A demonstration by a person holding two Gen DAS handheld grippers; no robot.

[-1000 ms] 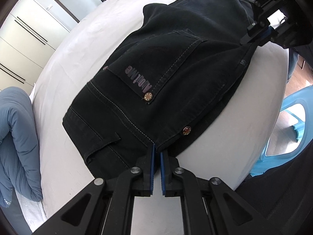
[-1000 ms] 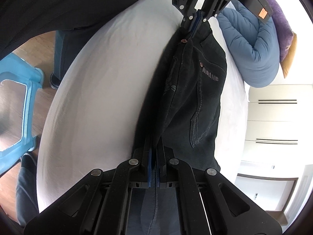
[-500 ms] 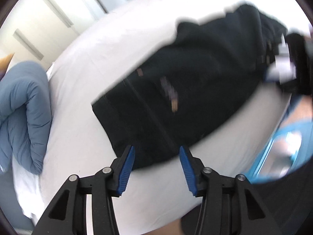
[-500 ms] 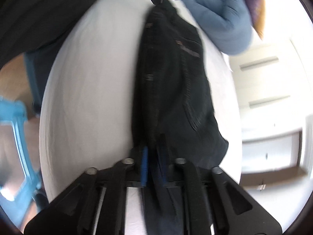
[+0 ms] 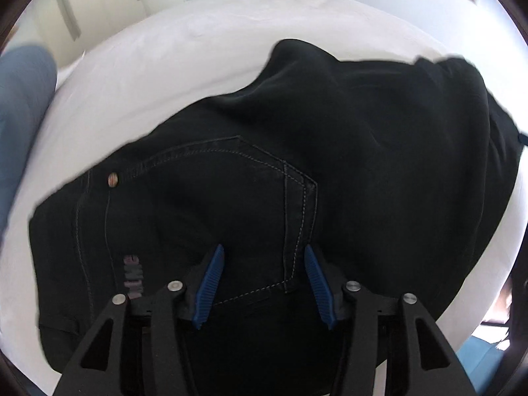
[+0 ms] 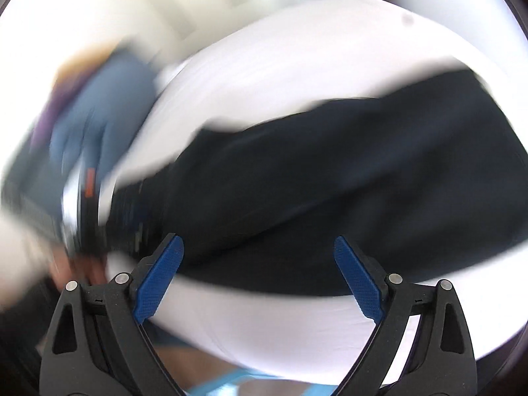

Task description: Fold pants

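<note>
In the left wrist view we see the black pants lying spread over the white bed, and they serve as our landmark throughout. The back pocket with its pale stitching faces up, a copper rivet sits at the pocket's far left corner, and a faded purple logo lies toward the waist end, left of the pocket. The left hand-held gripper stands with its blue pads wide apart directly over the pocket's near corner, clasping nothing (we cannot tell whether the fingertips touch the cloth). A blue duvet is bunched at the far left, well apart from the pants.

In the right wrist view, heavily blurred, the pants stretch as a dark band across the bed. The right hand-held gripper is spread fully open and empty, its tips over the near edge of the pants and the white sheet just below. Left of the pants we make out the smeared blue duvet and a dark, blurred device with an orange mark at the pants' left end.
</note>
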